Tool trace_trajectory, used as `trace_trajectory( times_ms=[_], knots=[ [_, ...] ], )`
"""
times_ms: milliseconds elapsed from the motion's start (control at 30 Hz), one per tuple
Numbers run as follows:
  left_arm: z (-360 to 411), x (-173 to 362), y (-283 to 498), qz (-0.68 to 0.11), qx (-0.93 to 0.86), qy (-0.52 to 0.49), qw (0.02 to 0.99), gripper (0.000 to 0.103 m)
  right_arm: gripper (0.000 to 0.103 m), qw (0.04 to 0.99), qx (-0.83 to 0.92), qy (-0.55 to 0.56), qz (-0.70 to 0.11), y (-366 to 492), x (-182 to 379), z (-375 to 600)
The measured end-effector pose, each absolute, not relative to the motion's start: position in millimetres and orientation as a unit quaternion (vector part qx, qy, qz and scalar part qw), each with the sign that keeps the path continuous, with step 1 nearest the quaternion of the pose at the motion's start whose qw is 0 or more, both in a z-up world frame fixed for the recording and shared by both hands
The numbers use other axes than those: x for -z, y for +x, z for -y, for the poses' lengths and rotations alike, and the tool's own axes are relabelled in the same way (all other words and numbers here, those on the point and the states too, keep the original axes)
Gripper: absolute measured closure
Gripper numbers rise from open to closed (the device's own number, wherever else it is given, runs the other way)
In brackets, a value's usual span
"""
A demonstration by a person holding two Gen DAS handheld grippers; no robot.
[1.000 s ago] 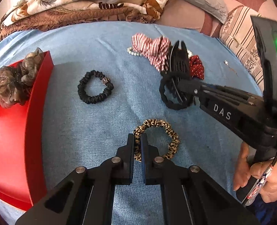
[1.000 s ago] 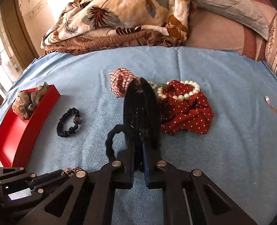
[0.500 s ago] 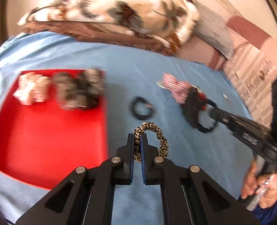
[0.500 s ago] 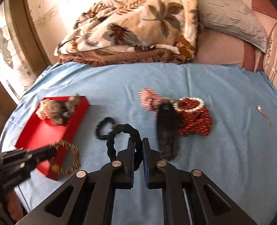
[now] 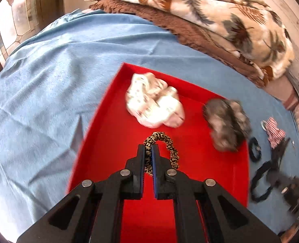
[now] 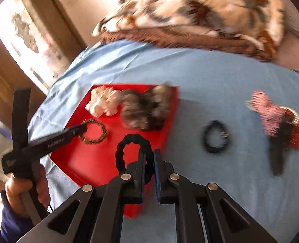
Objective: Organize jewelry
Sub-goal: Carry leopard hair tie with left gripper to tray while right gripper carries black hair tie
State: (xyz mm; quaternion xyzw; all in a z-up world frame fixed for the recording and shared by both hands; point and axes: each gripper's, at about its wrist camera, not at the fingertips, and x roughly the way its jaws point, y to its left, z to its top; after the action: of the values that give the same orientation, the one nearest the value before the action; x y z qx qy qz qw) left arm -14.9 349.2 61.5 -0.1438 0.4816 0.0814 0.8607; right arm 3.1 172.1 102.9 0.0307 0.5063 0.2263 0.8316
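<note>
Drop-off step, L wrist view: left gripper (image 5: 148, 151) clenched on leopard scrunchie (image 5: 163, 144), hanging over red tray (image 5: 109, 139) w/ white scrunchie (image 5: 154, 108) & grey scrunchie (image 5: 226, 124) inside; next prob. lower & let go onto bare red floor. R wrist view: right gripper (image 6: 149, 158) clamped on black scrunchie (image 6: 129, 144) over tray's near edge; small black band (image 6: 215, 139) & striped scrunchie (image 6: 268, 114) lie on blue sheet (image 6: 220, 85), not yet sorted.

both grippers are matte black, each with two flat angular arms cut with triangular openings and studded with round silver screws, and thin blue pads line the inner faces of the jaws. the left gripper (image 6: 79, 130) carries faint pale lettering on its body. the left hand (image 6: 26, 188) emerges from a dark blue sleeve (image 6: 10, 220).
</note>
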Motion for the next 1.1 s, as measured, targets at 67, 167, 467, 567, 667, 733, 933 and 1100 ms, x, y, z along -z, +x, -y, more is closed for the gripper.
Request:
trace_trajectory(
  times_ms=[67, 167, 467, 567, 667, 733, 933, 1100],
  knots=[
    [-355, -61, -9, -0.478, -0.082, -0.147, 0.862, 0.097, 0.094, 0.825, -0.230, 0.020, -0.516, 10, -91, -194],
    [-358, -59, -4, -0.475, -0.080, -0.152, 0.863, 0.097, 0.094, 0.819, -0.230, 0.002, -0.525, 23, -77, -220],
    [-376, -64, -5, -0.460, -0.092, -0.182, 0.864, 0.090, 0.093, 0.817, -0.223, -0.008, -0.532, 55, -55, -259],
    [-383, -71, -12, -0.448, -0.083, -0.200, 0.867, 0.079, 0.093, 0.813, -0.228, 0.005, -0.536, 59, -54, -260],
    [-385, -78, -20, -0.433, -0.076, -0.205, 0.874, 0.071, 0.080, 0.814, -0.229, 0.008, -0.533, 56, -57, -259],
    [-386, -81, -23, -0.426, -0.078, -0.206, 0.878, 0.068, 0.068, 0.816, -0.228, 0.009, -0.531, 54, -59, -258],
    [-389, -80, -29, -0.421, -0.103, -0.191, 0.881, 0.066, 0.064, 0.821, -0.231, 0.013, -0.522, 44, -75, -252],
    [-385, -77, -33, -0.424, -0.123, -0.165, 0.882, 0.065, 0.055, 0.828, -0.237, 0.013, -0.509, 20, -98, -229]
  ],
)
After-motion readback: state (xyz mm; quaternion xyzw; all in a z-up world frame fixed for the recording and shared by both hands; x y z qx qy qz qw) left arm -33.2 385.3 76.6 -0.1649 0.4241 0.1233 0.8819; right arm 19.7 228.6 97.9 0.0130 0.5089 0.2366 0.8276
